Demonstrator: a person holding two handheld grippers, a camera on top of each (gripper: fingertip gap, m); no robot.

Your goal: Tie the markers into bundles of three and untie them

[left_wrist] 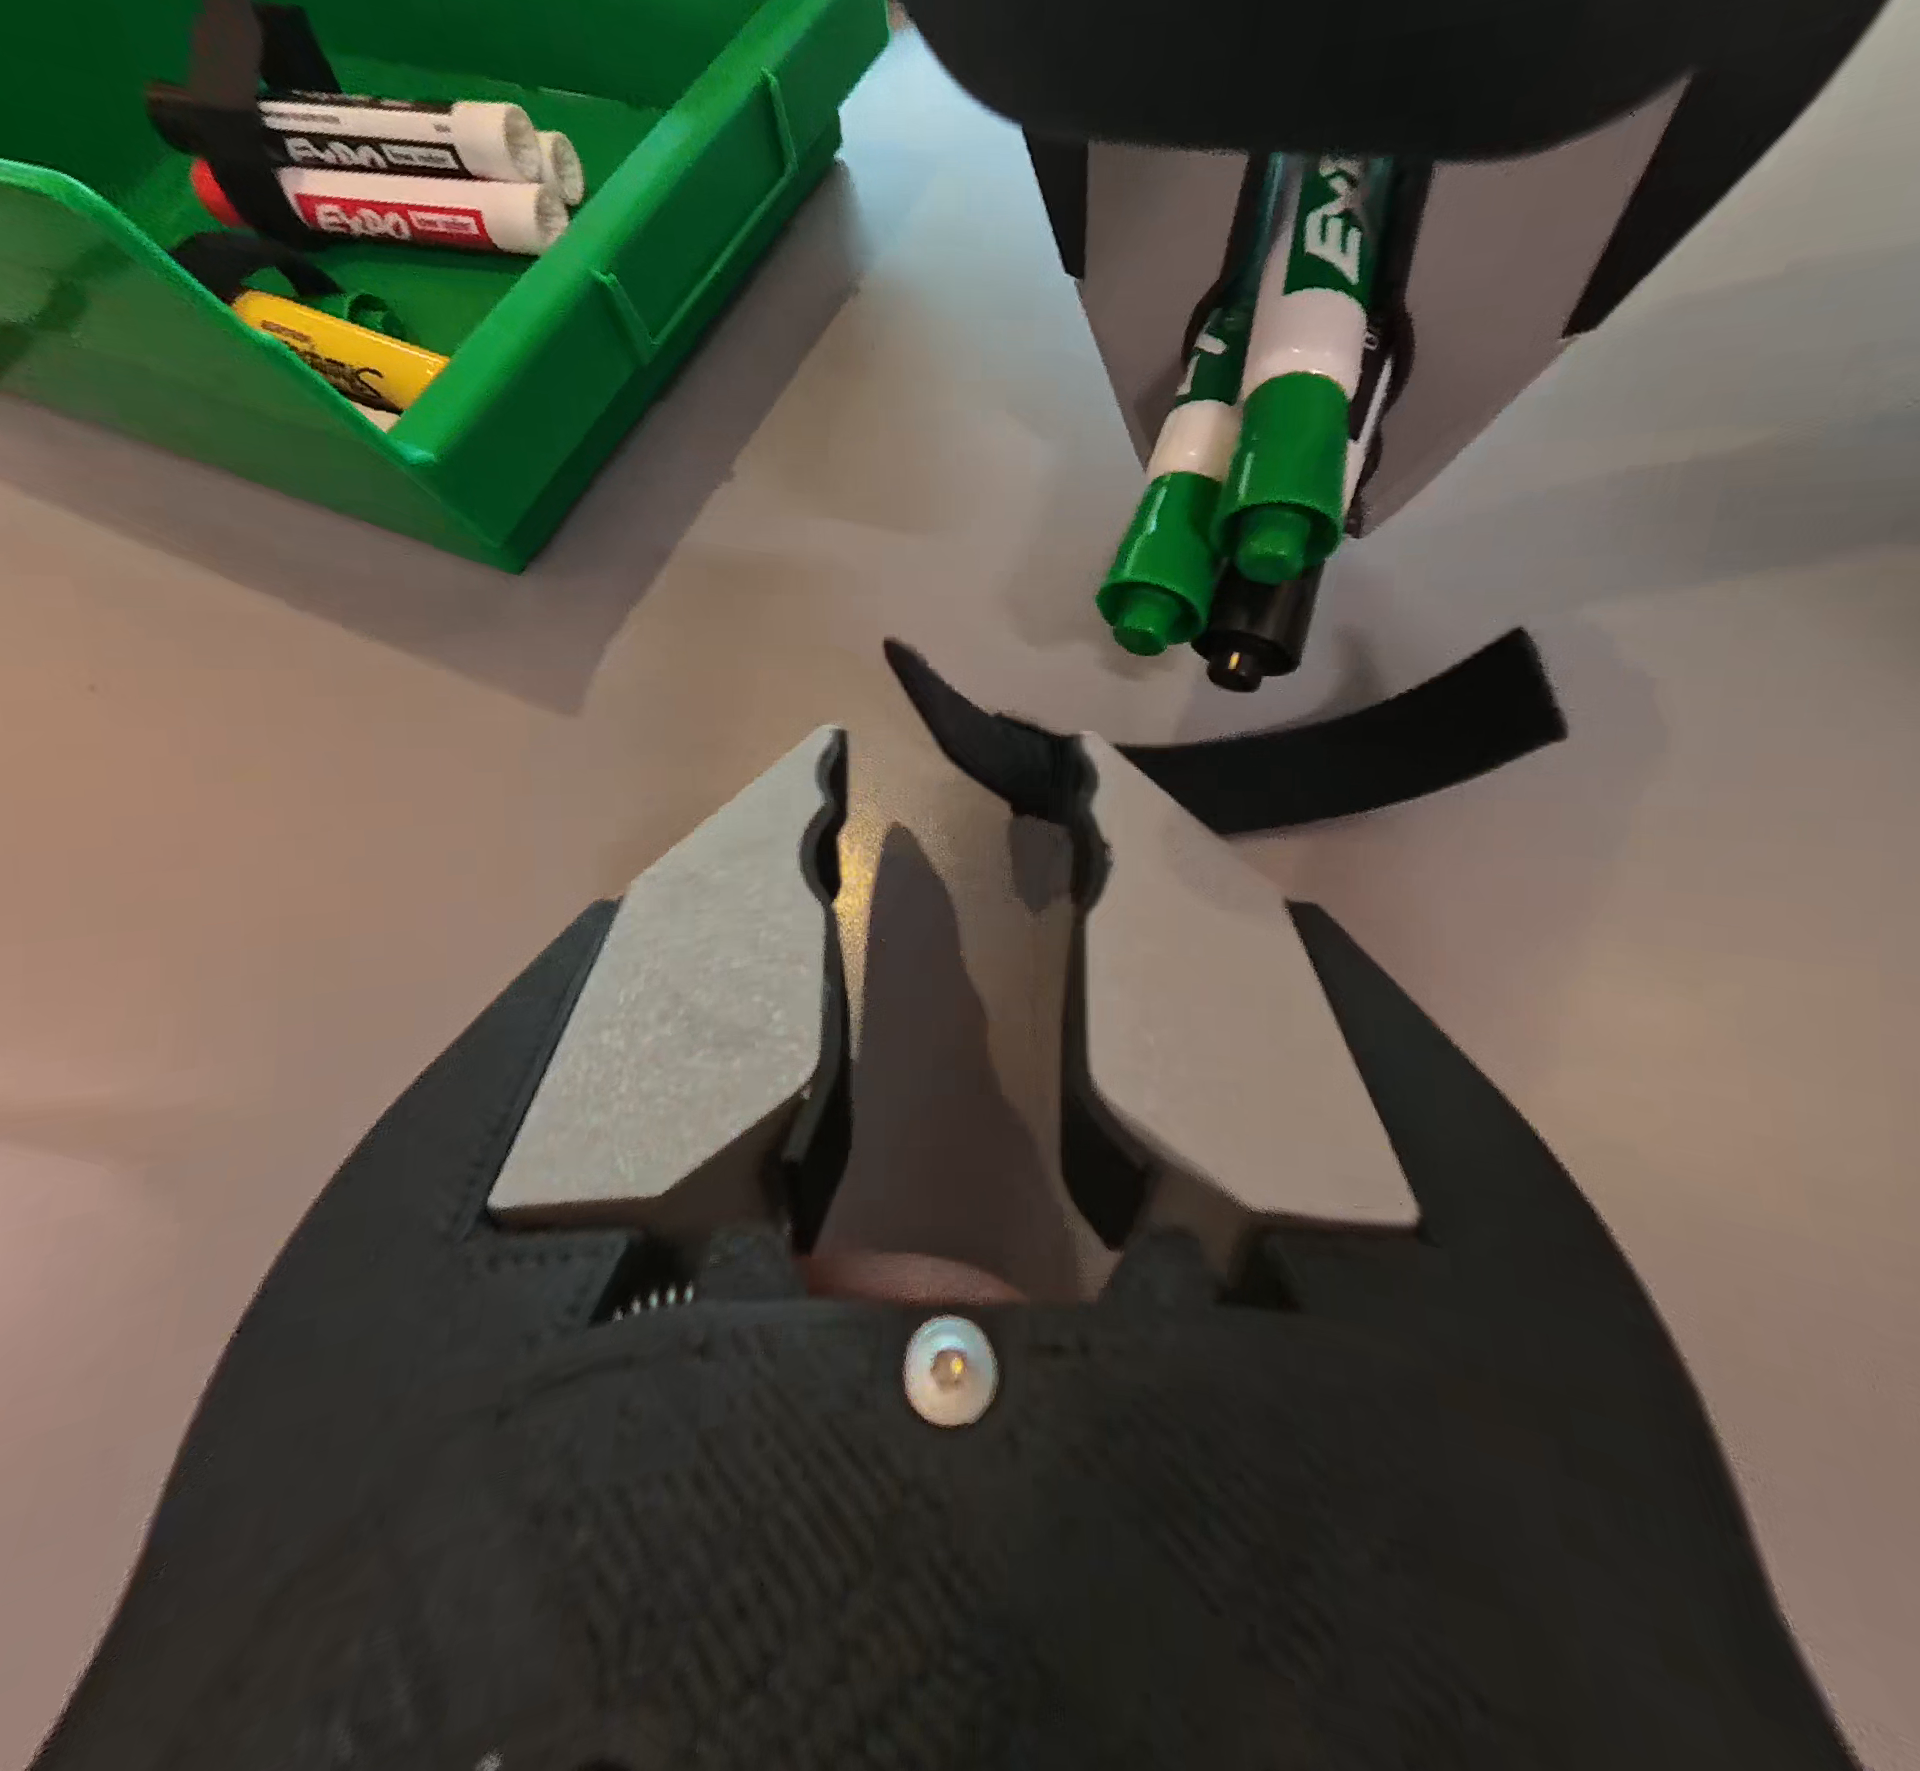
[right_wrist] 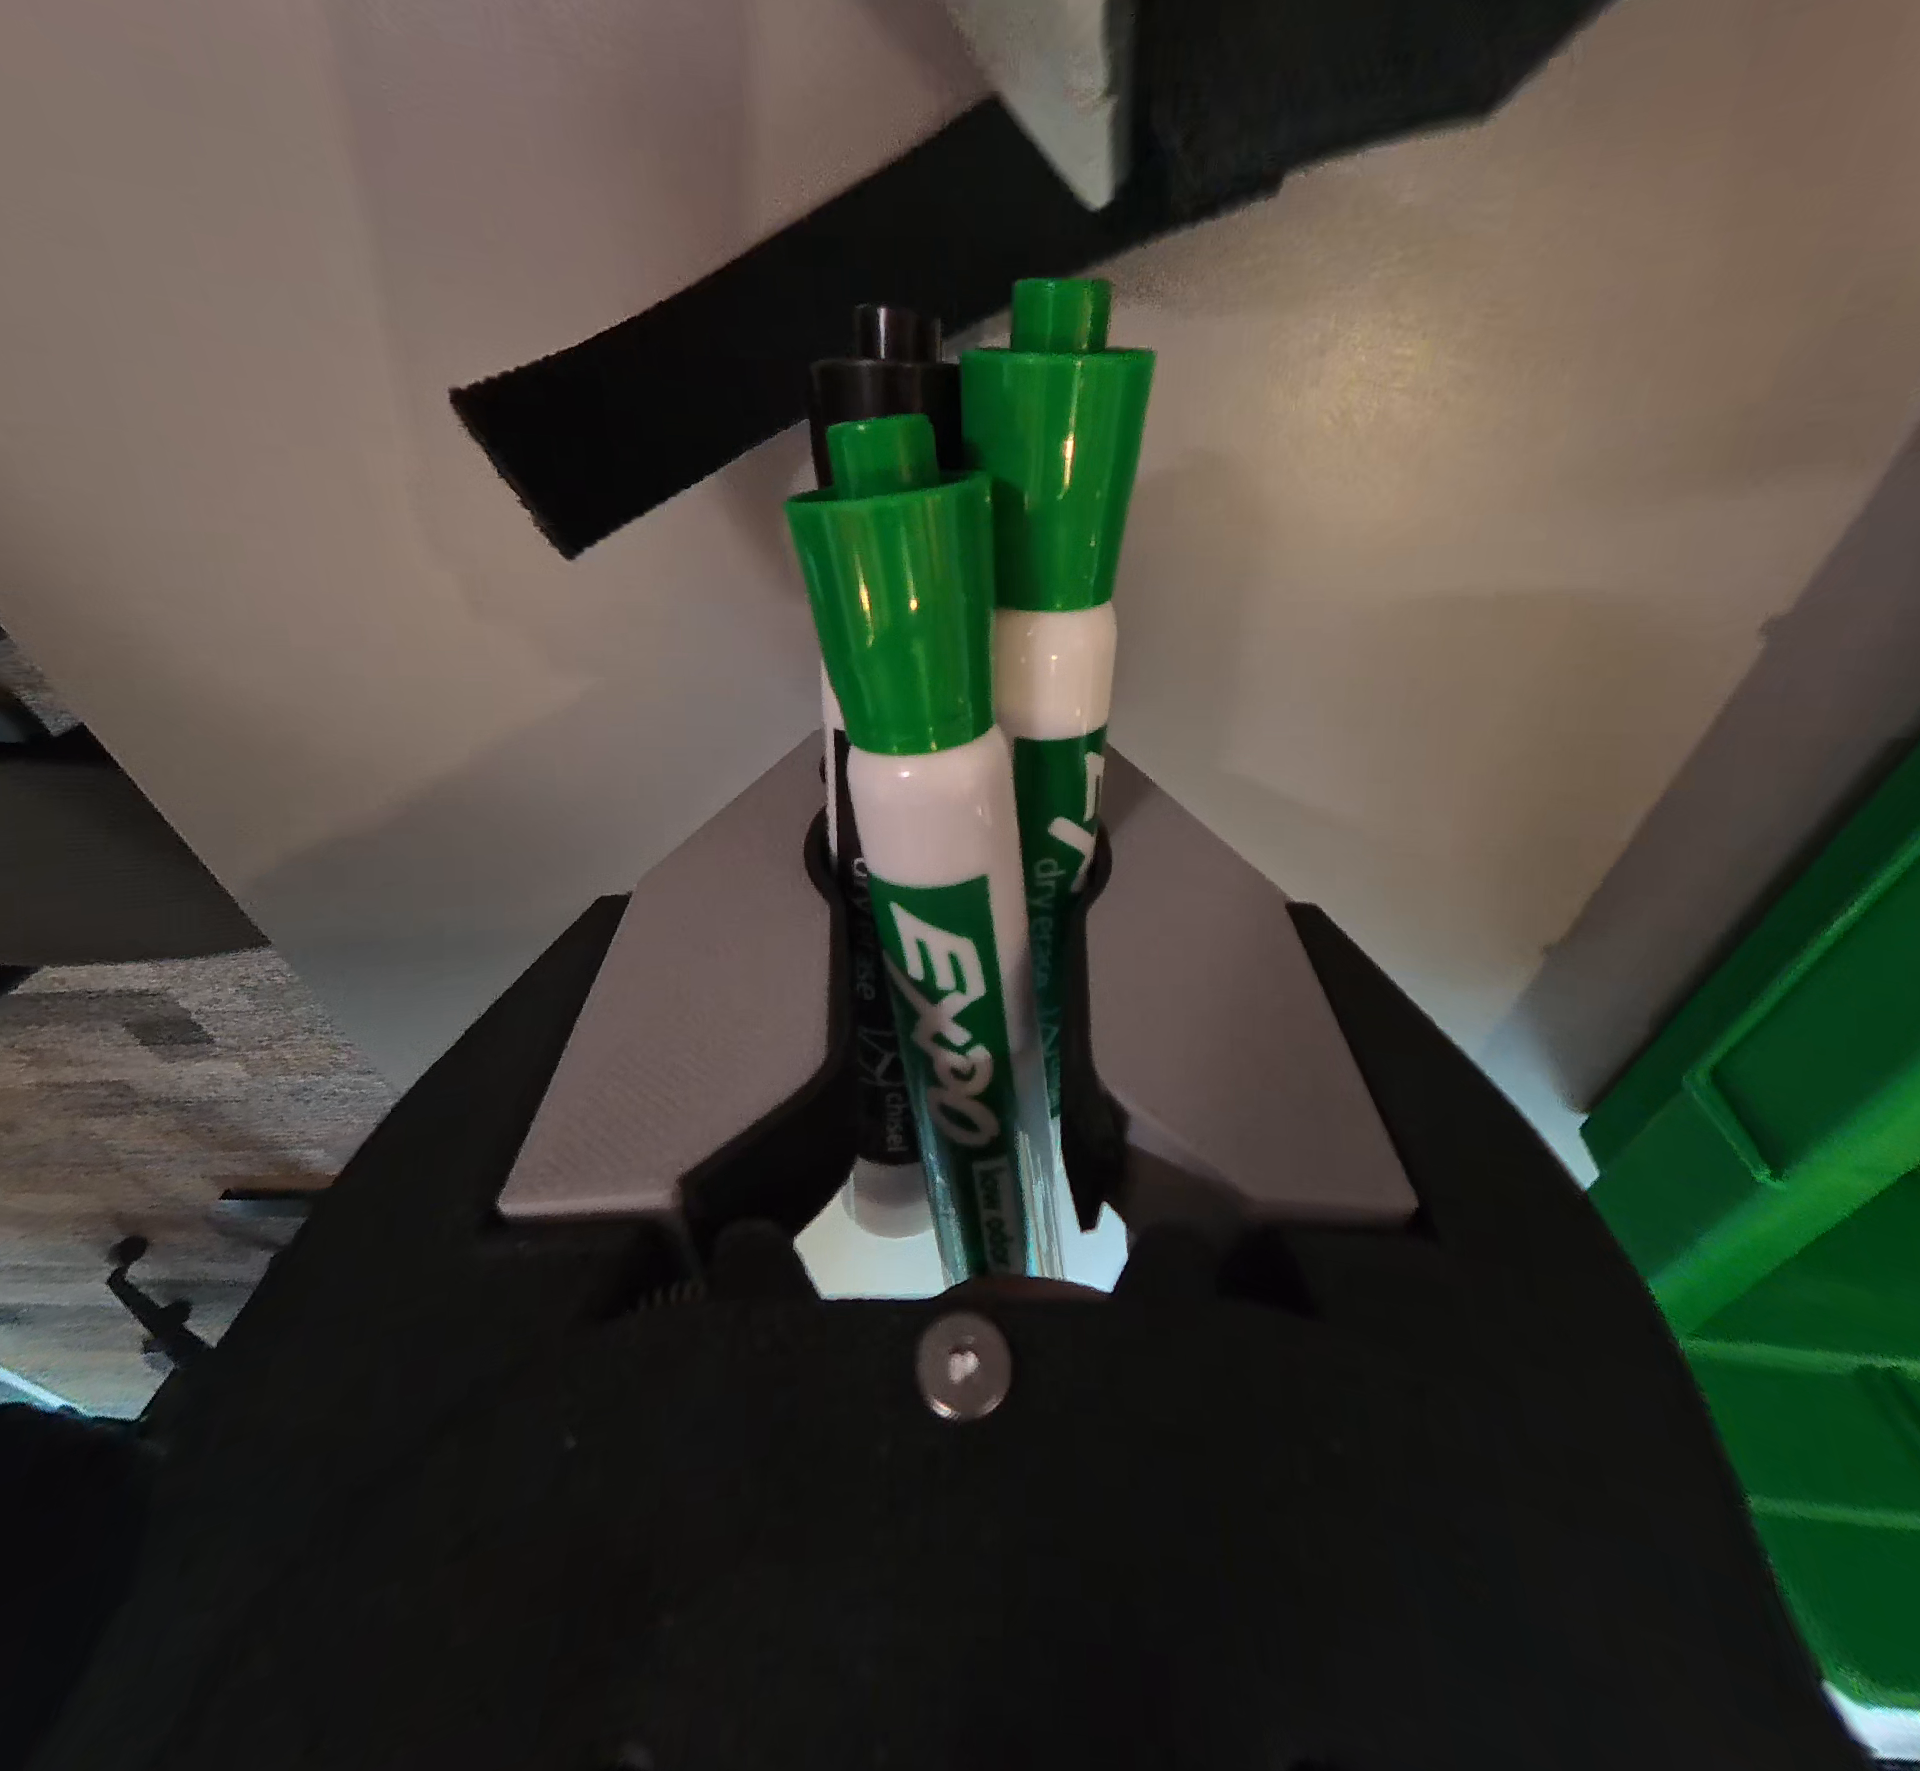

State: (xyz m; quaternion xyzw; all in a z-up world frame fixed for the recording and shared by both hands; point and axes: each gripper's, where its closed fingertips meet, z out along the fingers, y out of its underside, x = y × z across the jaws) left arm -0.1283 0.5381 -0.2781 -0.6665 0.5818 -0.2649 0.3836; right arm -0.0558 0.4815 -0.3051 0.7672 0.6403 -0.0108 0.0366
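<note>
Three markers [right_wrist: 966, 682] sit clamped between the right tongs [right_wrist: 961, 848].

Each gripper is showing the same build: the left gripper [left_wrist: 961, 765] and the right gripper [right_wrist: 961, 848] are wearing a broad black body with a woven, ribbed texture, tapering into two flat grey wedge fingers [left_wrist: 717, 983] edged with wavy black pads [left_wrist: 826, 838] (a single silver screw [left_wrist: 949, 1370] is sitting at the centre of each body, beside a small coiled spring [left_wrist: 655, 1297])
</note>
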